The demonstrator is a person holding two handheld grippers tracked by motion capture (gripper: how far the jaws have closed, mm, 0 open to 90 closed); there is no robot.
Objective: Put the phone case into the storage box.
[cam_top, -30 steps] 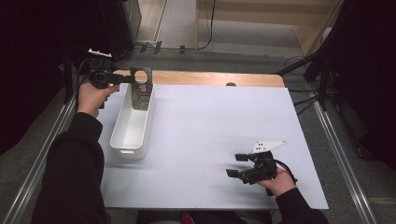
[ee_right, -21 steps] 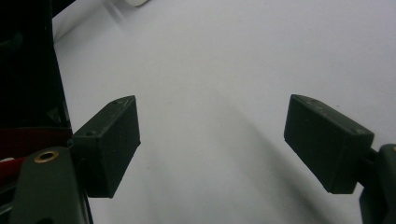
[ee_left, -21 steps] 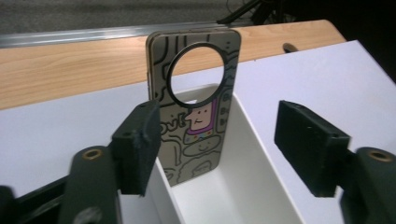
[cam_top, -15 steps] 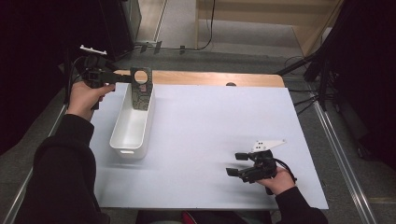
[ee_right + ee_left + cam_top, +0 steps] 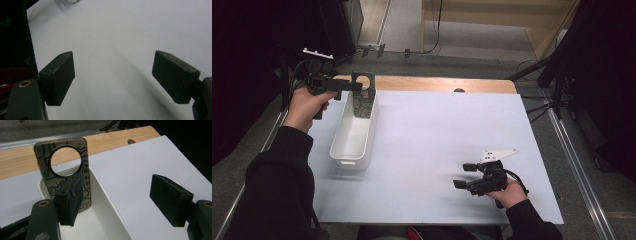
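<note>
left gripper view: phone case (image 5: 65, 170) stands upright in white bin (image 5: 100, 220).

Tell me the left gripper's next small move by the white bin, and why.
Probably draw the left gripper clear of the white bin. Its jaws have just been opening with nothing between them, and the patterned phone case stands leaning on the bin's far end wall, apparently placed. The right gripper rests open on the table.

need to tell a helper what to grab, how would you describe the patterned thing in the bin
On the white table, find the white bin at its left. At the bin's far end a dark flat case stands upright, marked by squiggly line patterns and a large round hole.
</note>
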